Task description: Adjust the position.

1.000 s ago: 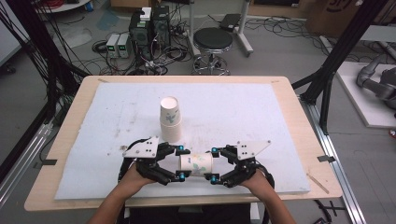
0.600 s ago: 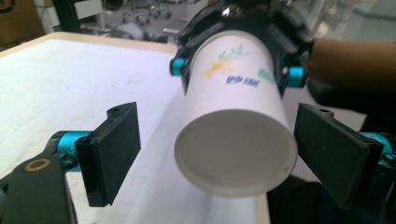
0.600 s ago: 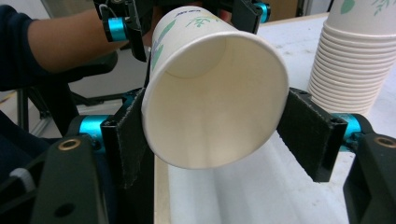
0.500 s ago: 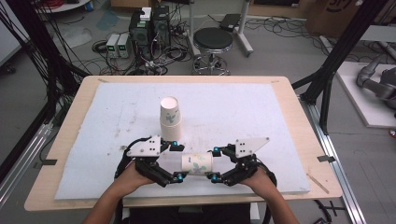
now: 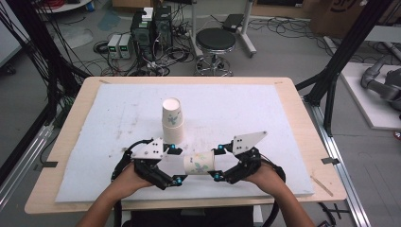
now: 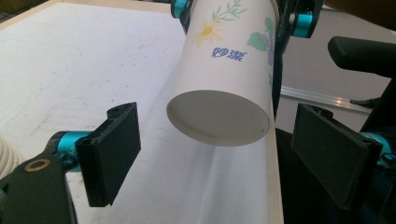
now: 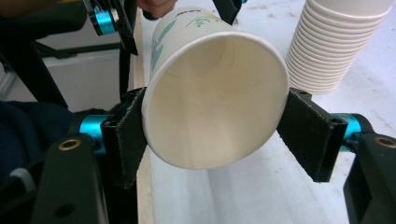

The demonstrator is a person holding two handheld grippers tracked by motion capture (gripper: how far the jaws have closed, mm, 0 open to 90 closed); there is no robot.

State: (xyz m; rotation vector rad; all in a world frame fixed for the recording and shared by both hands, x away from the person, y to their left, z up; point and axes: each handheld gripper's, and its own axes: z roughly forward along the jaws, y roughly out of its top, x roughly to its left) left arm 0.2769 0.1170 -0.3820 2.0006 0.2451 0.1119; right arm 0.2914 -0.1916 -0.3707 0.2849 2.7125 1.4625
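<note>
A floral paper cup [image 5: 198, 164] lies level in the air between my two grippers, above the white mat's near edge. My right gripper [image 5: 218, 164] is shut on the cup's open rim. In the right gripper view both pads [image 7: 130, 135] press the cup [image 7: 215, 102] at its mouth. My left gripper [image 5: 177, 165] is open, and its jaws have just been opening. In the left gripper view the cup's base [image 6: 219, 116] sits between the pads [image 6: 112, 149] without touching them. A stack of cups [image 5: 172, 120] stands upside down behind the left gripper.
The white foam mat [image 5: 246, 113] covers most of the wooden table [image 5: 302, 127]. The stack of cups [image 7: 336, 42] stands close to the right gripper's far side. Beyond the table are a black stool [image 5: 215, 45], computer boxes [image 5: 149, 26] and cables on the floor.
The left gripper's jaws have spread off the cup's base. The right gripper has lifted a little with the cup still in it.
</note>
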